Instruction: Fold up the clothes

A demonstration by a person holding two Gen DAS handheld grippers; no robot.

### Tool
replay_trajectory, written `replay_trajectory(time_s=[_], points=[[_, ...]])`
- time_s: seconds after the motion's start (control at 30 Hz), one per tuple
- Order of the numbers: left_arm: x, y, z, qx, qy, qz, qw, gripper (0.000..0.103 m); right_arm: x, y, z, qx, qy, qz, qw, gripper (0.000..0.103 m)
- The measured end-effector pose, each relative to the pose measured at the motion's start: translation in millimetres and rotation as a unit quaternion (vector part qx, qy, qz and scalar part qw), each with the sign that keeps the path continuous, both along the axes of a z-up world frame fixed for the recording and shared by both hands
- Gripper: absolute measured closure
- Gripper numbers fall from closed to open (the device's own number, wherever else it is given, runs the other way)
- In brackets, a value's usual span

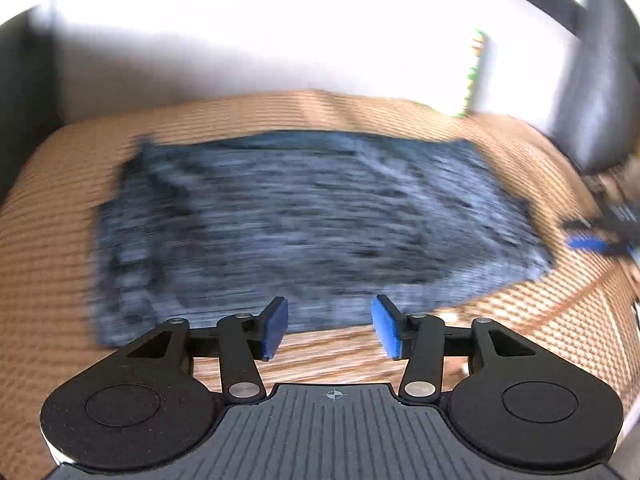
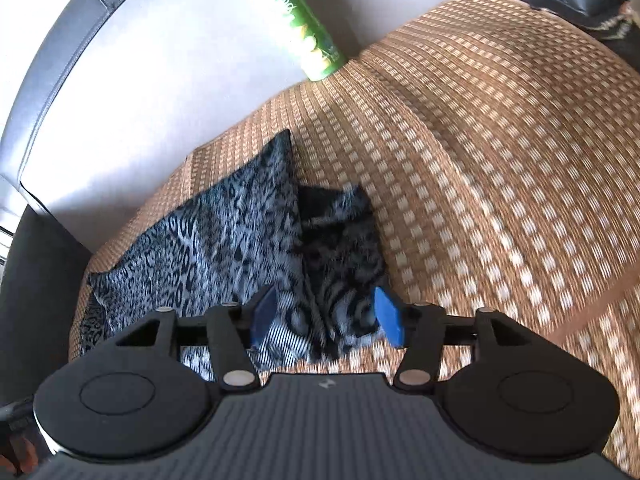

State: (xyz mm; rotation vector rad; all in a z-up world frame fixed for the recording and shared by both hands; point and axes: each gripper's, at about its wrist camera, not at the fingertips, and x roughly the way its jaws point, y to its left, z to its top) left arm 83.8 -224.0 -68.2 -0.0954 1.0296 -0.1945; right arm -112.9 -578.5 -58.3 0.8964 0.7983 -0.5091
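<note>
Left hand-held gripper [image 1: 329, 328]: points forward and slightly down at the near edge of the garment, its two blue pads set wide apart with nothing between them; the tips hang just over that edge, and contact cannot be told because the left wrist view is blurred.
Right hand-held gripper [image 2: 326, 322]: points down along the garment's near end, its blue pads spread wide on either side of a bunched fold; the pads do not press on the cloth, so it grips nothing.
Right gripper seen from the left: a blue-tipped tool [image 1: 600, 236] shows at the right edge of the left wrist view, just beside the garment's right side, too blurred to read further.
Garment [image 2: 224, 248]: blue-grey cloth with a dark animal print, lying on the woven mat; in the left wrist view [image 1: 312, 224] it forms a rough flat rectangle, in the right wrist view one layer is folded over another.
Woven mat [image 2: 500, 160]: tan with pale checks, covering a couch seat.
Chip can [image 2: 298, 24]: green, leaning against the pale backrest, well apart from the garment.
Black cushion [image 1: 600, 92]: at the far right.
</note>
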Motion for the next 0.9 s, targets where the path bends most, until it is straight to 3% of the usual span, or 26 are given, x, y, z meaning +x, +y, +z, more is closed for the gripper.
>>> replay_trajectory(time_s=[0.2,0.33,0.53,0.9], points=[[21,-108,-23,-0.003,-0.006,-0.068,0.9977,0.037,18,-45,-16,0.024,-0.001,0.037,0.999,0.034],[32,-150,-34,0.03,-0.029,-0.089,0.9952,0.032,32,-66,-25,0.032,-0.016,0.057,0.998,0.03],[41,-182,-53,0.09,-0.032,-0.148,0.9844,0.032,62,-87,-35,0.048,-0.043,0.076,0.995,0.03],[46,-208,-76,0.128,-0.033,-0.193,0.9723,0.024,132,-108,-57,0.065,-0.062,0.131,0.987,0.03]])
